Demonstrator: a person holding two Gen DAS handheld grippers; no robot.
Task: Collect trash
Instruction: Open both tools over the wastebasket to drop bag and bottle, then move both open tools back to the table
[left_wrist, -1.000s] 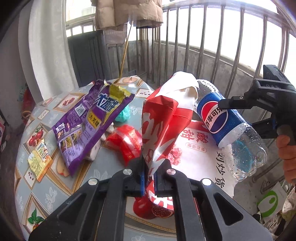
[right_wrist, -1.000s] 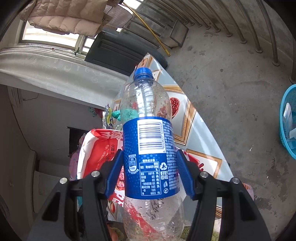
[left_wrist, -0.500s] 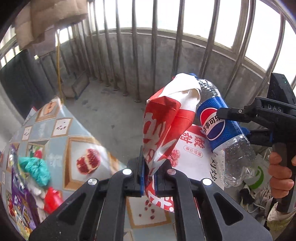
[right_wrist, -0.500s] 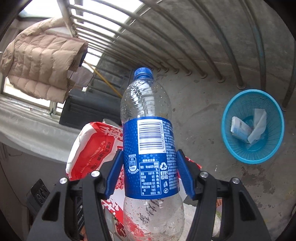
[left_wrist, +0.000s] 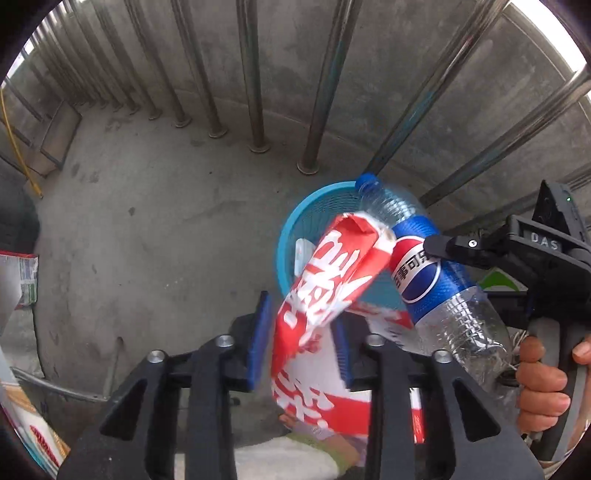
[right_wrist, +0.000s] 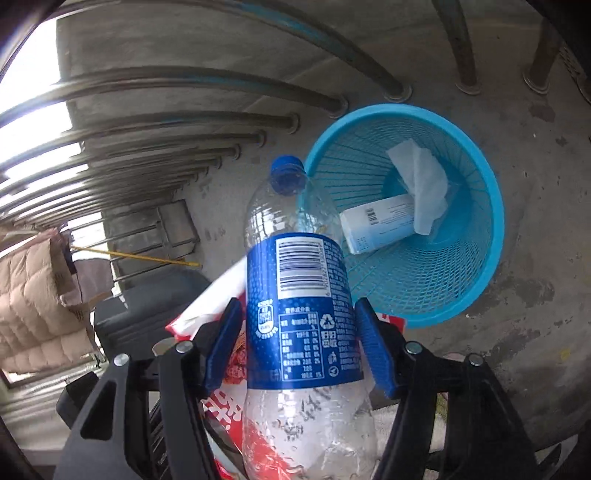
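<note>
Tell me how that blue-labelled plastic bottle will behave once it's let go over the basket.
The bottle looks empty and thin-walled, so it is probably light and may bounce off the blue basket rim. Its round body would likely roll if it lands on the concrete floor. The right gripper jaws are opening, the bottle between them; the smooth label may slip out quickly.

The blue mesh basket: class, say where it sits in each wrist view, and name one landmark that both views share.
Left wrist view: the blue mesh basket lies right of centre on the concrete floor, largely hidden behind the red snack bag and the Pepsi bottle.
Right wrist view: the basket fills the upper right, beyond the bottle.
Shared landmark: the bottle's blue cap.
</note>
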